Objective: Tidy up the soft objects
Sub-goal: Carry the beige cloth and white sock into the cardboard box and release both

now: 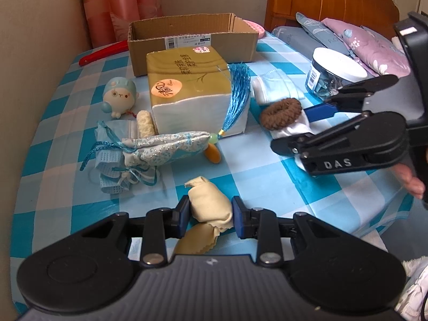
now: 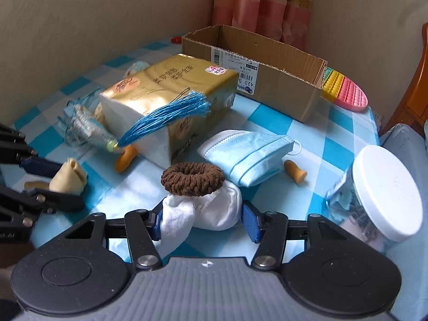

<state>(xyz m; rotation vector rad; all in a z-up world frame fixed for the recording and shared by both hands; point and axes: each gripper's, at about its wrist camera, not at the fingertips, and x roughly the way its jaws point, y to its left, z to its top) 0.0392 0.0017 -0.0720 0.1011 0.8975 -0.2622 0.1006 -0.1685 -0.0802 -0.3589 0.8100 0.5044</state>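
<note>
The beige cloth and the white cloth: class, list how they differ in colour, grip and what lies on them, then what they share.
The beige cloth is pale tan; the white cloth is plain white. The beige cloth is pinched tight by the left gripper; the right gripper only straddles the white cloth. A brown hair tie lies on the white cloth; nothing lies on the beige. Both are crumpled.

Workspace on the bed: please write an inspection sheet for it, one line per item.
Surface: blue checked sheet.
Job's things: beige cloth; white cloth under brown hair tie; face mask; open cardboard box.
Clutter: tissue pack, blue tassel, lidded jar, toy figure.
Grippers: left gripper shut on beige cloth; right gripper around white cloth, one pad touching.
Cables: nothing seen.
Surroundings: pillows, curtain, wall.
</note>
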